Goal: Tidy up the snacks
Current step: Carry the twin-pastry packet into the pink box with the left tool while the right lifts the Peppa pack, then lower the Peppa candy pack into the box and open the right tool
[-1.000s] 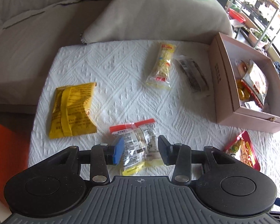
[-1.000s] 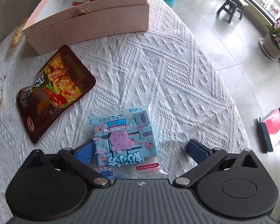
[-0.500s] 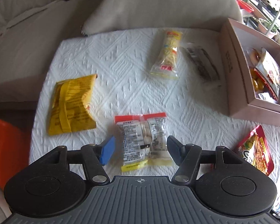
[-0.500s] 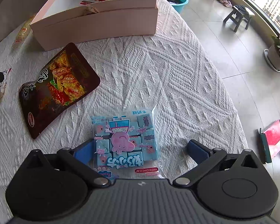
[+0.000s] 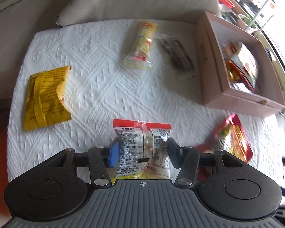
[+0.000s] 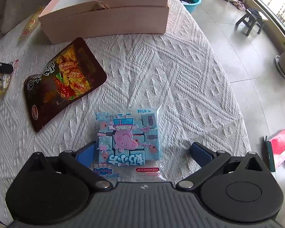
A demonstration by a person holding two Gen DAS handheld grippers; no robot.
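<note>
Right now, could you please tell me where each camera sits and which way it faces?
Left wrist: rides the left tool, facing steeply down at the white cloth; its jaws, just closing, pinch the red-topped packet.
Right wrist: rides the right tool, facing steeply down; its jaws, just closing, straddle the blue candy bag, one pad clear.
Shared: the pink box and the dark red pouch.

Both wrist cameras look steeply down, close over the white cloth (image 5: 97, 79), sharing the pink box (image 6: 108, 20).
</note>
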